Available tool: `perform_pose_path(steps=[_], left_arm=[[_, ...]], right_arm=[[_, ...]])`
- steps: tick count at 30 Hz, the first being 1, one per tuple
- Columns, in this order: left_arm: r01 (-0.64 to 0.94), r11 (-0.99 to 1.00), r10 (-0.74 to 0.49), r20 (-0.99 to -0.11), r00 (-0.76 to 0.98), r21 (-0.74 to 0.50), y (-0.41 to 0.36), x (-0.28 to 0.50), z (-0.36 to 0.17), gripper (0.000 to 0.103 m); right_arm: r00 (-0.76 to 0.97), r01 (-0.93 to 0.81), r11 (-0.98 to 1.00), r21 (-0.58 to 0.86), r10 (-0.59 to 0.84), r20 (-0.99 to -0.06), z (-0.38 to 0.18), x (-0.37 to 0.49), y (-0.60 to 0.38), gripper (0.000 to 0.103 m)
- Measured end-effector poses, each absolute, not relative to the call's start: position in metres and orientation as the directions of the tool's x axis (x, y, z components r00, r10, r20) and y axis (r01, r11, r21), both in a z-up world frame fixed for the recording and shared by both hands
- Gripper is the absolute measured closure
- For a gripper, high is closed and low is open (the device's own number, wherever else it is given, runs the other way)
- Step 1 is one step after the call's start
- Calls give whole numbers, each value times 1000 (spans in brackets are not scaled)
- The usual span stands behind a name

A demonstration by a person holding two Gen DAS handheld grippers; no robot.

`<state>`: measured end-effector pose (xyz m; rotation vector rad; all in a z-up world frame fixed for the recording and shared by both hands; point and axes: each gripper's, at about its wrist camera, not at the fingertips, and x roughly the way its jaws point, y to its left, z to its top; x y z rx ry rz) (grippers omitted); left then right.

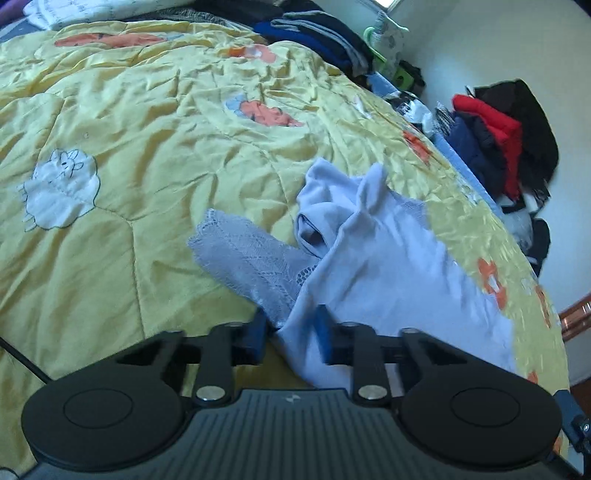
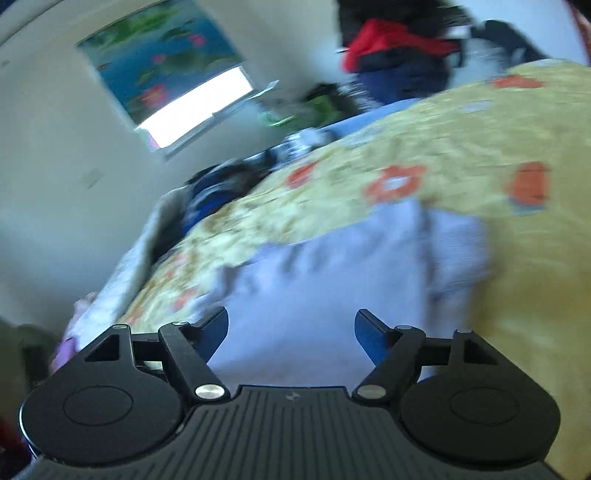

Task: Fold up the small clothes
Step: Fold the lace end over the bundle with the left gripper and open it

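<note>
A small pale lavender garment (image 1: 373,258) with a lace trim (image 1: 243,254) lies crumpled on the yellow quilt (image 1: 129,147). My left gripper (image 1: 293,339) is shut on the garment's near edge, cloth pinched between its blue pads. In the right wrist view the same garment (image 2: 332,280) spreads out in front of my right gripper (image 2: 291,332), which is open and empty just above the cloth. That view is blurred by motion.
Stacks of dark folded clothes (image 1: 325,33) sit at the quilt's far edge. A pile of red, navy and black clothes (image 1: 506,140) lies beyond the right edge of the bed. A window with a floral blind (image 2: 173,70) is on the wall.
</note>
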<state>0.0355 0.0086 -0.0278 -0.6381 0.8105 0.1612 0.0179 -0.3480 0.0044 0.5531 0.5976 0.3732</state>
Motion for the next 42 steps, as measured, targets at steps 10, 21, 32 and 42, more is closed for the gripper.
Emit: perform_pose_path(steps=[10, 21, 32, 42], left_arm=[[-444, 777, -48, -746, 665, -446, -2, 41, -11, 98], [-20, 976, -116, -596, 795, -216, -141, 36, 47, 99], [382, 923, -267, -652, 709, 38, -249, -11, -15, 99], [594, 805, -438, -657, 613, 18, -226, -22, 2, 98]], right_arm=[[724, -95, 622, 777, 578, -375, -25, 31, -362, 27], [740, -13, 237, 971, 656, -150, -51, 42, -419, 27], [802, 74, 406, 911, 518, -296, -51, 19, -471, 25], [774, 56, 463, 885, 540, -331, -38, 41, -459, 25]])
